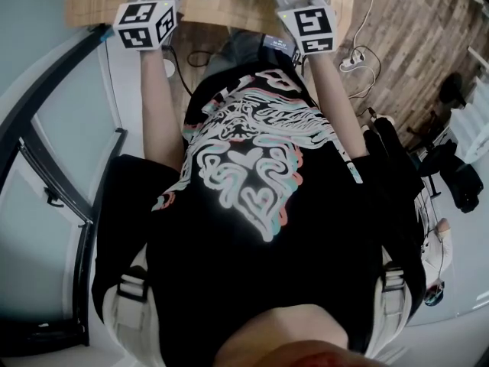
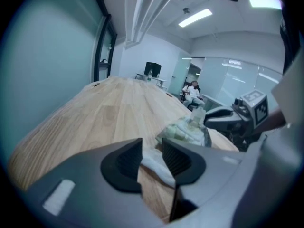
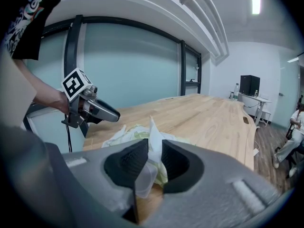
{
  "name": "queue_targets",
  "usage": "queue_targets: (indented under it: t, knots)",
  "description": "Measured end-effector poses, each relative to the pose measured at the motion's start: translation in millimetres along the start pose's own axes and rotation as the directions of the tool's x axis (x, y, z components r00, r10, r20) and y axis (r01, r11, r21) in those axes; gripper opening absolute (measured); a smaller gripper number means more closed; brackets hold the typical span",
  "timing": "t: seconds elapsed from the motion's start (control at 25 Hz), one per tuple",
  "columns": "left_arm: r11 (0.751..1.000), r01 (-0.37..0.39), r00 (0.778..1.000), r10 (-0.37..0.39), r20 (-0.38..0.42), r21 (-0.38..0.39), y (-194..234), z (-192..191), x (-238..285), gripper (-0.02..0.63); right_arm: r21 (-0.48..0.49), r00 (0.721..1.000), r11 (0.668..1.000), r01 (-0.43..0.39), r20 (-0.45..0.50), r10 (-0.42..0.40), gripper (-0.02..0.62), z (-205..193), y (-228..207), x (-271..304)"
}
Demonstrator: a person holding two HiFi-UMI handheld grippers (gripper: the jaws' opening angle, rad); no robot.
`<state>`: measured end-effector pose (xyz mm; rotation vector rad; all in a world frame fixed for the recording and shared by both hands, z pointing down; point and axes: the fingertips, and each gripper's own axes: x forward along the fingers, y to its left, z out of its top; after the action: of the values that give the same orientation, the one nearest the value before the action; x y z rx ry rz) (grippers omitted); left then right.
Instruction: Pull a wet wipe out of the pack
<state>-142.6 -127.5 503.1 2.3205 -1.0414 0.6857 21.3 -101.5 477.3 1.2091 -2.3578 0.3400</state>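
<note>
Glass walls [image 3: 128, 70] line an office room, and a long wooden table [image 2: 109, 113] runs down its middle. At the table's near end lies the pack [image 3: 123, 134], a crumpled white and pale green soft pouch. A white wipe [image 3: 153, 134] stands up out of its top in a point. A clear lid flap [image 3: 142, 177] hangs open on the near side of the pack.

The right gripper [image 3: 154, 153] has its jaws drawn in to a narrow gap, and the wipe fills that gap, pinched between the two ribbed pads. The left gripper [image 2: 152, 151] reaches in from the pack's other side. Its jaws are also almost together, and a white end of the pack sits clamped between them, low against the wood.

In the head view both grippers sit at the top edge over the table, each with its marker cube [image 1: 145, 23] facing up, and the person's bare forearms reach forward to them.

Farther off, a dark monitor [image 2: 153, 69] stands on a desk beyond the table's far end. A person in white [image 2: 192, 90] sits in a chair to its right. Ceiling lights [image 2: 195, 17] glow overhead.
</note>
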Motion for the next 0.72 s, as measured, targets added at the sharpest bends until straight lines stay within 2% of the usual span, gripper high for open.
queue_targets:
  t: [0.2, 0.28, 0.4, 0.56, 0.6, 0.64, 0.72]
  knots:
    - [0.999, -0.027, 0.998, 0.025, 0.058, 0.033, -4, 14, -2, 0.078, 0.009, 1.000, 1.000, 0.013, 0.021, -0.013, 0.084, 3, -1, -6]
    - [0.999, -0.027, 0.995, 0.024, 0.092, 0.035, -6, 22, -5, -0.011, 0.018, 0.999, 1.000, 0.019, 0.049, -0.020, 0.084, 8, -4, -10]
    - [0.999, -0.026, 0.988, 0.022, 0.151, 0.024, -8, 36, -10, -0.011, 0.015, 0.997, 0.999, 0.041, 0.066, -0.042, 0.084, 11, -8, -15]
    - [0.996, -0.024, 0.984, 0.009, 0.179, 0.080, -15, 47, -14, -0.011, 0.027, 0.991, 0.995, 0.095, 0.090, -0.097, 0.079, 15, -15, -26]
    - [0.995, -0.021, 0.984, 0.004, 0.181, 0.095, -19, 50, -15, -0.011, 0.024, 0.988, 0.993, 0.114, 0.097, -0.116, 0.021, 17, -16, -31]
    - [0.994, -0.017, 0.983, -0.003, 0.186, 0.105, -22, 52, -16, -0.011, 0.018, 0.986, 0.991, 0.132, 0.102, -0.133, 0.000, 19, -17, -36]
    - [0.993, -0.004, 0.980, -0.021, 0.200, 0.121, -31, 58, -18, -0.011, 0.007, 0.981, 0.988, 0.156, 0.112, -0.156, 0.000, 24, -17, -46]
